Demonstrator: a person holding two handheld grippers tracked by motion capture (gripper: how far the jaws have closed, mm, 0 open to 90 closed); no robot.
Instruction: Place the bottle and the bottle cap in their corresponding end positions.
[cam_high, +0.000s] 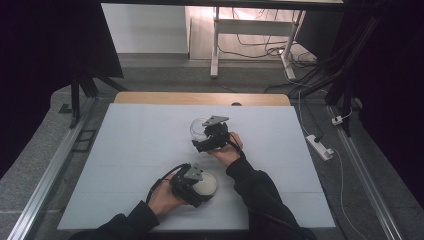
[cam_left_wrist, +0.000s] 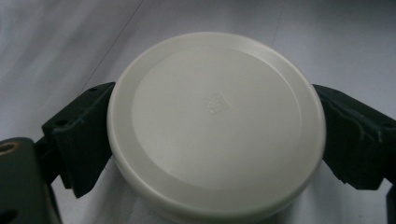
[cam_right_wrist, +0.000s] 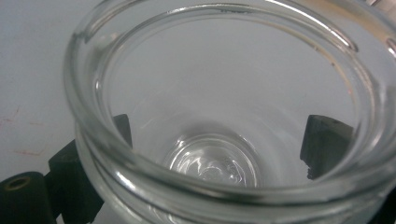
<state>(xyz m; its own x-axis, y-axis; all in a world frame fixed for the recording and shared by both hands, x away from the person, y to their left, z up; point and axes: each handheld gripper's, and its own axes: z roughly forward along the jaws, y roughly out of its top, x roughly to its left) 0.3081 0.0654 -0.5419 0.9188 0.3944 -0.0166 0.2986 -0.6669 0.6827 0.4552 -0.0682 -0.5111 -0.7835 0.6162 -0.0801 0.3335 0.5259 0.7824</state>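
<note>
Left tongs (cam_left_wrist: 215, 135): pinching the white lid (cam_left_wrist: 215, 123) by its rim, ready for capping.
Right tongs (cam_right_wrist: 215, 154): clamping the glass jar (cam_right_wrist: 224, 112), mouth open, steadied for the lid.

Left claw (cam_high: 199, 186) holds a white lid (cam_high: 205, 184); right claw (cam_high: 204, 135) grips a glass jar (cam_high: 198, 128).

On the white table (cam_high: 130, 150) are 1 round white lid (cam_high: 206, 184) near and 1 clear glass jar (cam_high: 198, 128) farther back, with 2 grippers.
</note>
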